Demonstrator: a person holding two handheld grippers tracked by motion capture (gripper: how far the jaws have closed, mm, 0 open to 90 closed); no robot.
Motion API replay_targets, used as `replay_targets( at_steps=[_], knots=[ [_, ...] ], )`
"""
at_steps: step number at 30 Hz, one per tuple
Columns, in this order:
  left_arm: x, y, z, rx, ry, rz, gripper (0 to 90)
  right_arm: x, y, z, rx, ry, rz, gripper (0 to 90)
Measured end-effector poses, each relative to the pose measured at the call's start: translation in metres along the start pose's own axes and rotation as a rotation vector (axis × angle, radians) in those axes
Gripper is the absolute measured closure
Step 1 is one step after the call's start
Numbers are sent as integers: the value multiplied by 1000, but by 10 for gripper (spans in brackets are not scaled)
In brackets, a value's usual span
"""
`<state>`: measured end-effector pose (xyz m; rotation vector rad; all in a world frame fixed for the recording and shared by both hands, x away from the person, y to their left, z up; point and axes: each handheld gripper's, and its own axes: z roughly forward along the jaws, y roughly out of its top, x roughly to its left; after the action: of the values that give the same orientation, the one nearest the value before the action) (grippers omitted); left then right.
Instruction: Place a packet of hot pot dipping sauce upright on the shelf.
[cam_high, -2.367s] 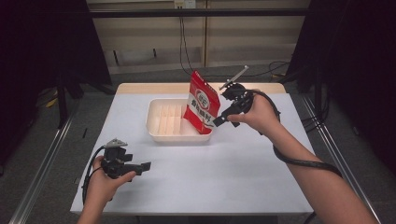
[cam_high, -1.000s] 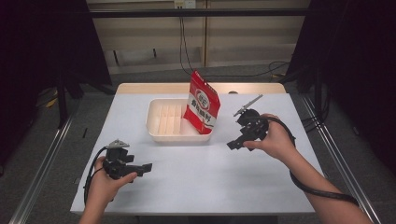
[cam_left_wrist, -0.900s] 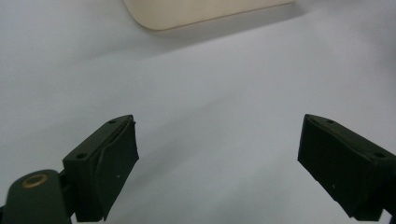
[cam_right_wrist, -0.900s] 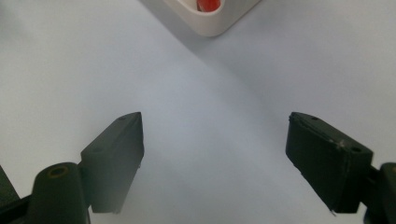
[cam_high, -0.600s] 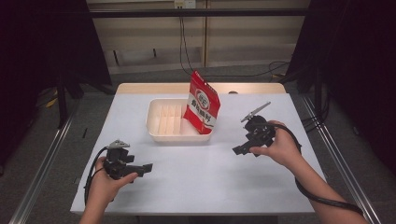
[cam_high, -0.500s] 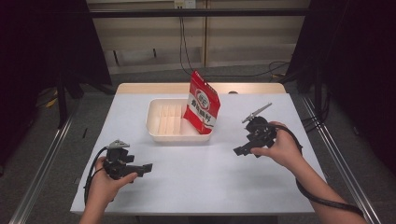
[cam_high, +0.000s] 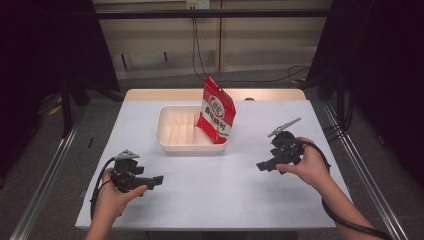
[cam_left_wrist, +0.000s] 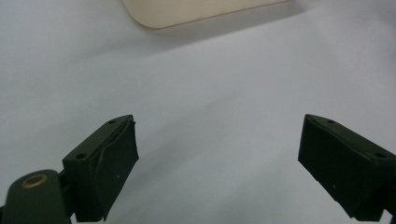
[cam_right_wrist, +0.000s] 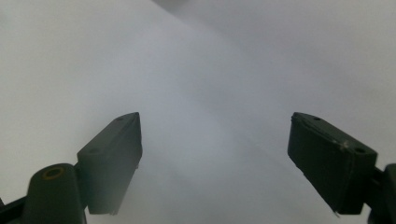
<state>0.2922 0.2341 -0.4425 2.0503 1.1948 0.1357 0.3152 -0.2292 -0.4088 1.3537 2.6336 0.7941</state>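
My left tool (cam_high: 150, 181) sits low over the near-left part of the white table (cam_high: 215, 190), held in my left hand (cam_high: 116, 196), pointing right across the table. In the left gripper view its jaws are spread wide with bare table between them, nothing pinched. The rounded corner of the cream tray (cam_left_wrist: 196, 10) shows at the top of that view, well apart from the jaws.

Middle of the table, toward the far side: the tray (cam_high: 168, 131), ribbed floor, rectangular. The red snack bag (cam_high: 216, 116) stands in its right end, upright but tilted, top corner leaning left and poking above the rim (white circular logo on the front, print too small to read). Bottom of the bag is inside the tray against the right wall, as far as I can tell. Neither tool touches bag or tray.

Right side: my right tool (cam_high: 265, 165) is over the table, near-right of the tray, well apart from the bag, held in my right hand (cam_high: 310, 167), pointing left. Grey plate on top sticks up and to the right; cable trails back along my forearm. In the right gripper view the jaws are spread wide, blurred white table between them, nothing held.
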Motion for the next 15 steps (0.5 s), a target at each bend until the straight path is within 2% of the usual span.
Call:
replay_targets(
  at_steps=[15],
  knots=[
    [0,-1,1,3,-2,-3,114,-21,-33,-3,-37,-9,61,177]
  ],
)
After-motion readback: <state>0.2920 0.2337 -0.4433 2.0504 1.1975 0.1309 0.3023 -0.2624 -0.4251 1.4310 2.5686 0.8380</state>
